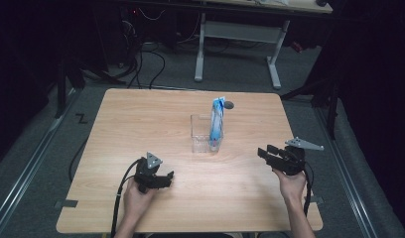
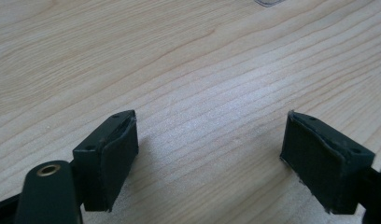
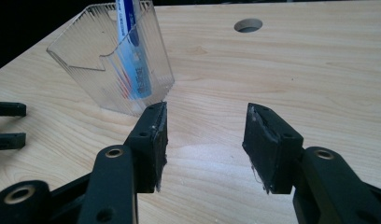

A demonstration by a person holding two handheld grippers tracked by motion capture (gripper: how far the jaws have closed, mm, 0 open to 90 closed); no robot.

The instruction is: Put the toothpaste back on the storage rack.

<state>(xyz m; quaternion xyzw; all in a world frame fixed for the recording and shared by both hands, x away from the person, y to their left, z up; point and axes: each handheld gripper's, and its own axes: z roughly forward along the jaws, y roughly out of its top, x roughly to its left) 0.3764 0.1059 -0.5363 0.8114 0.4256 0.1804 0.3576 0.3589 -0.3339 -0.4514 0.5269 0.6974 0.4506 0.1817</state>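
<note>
on the table (image 1: 141,114), near its middle, a clear box (image 1: 201,134) stands upright with a blue tube (image 1: 217,121) leaning inside at its right end. left claw (image 1: 158,179) sits low by the near edge, jaws wide apart over bare wood. right claw (image 1: 268,154) is right of the box, jaws apart, empty, pointing at it.

Wooden counter, busy floor behind

The pale wood-grain counter (image 1: 141,119) has a round hole (image 1: 229,104) near its far edge; beyond it a white-legged desk (image 1: 240,34) stands on grey carpet, black cables (image 1: 146,64) trailing nearby.
</note>
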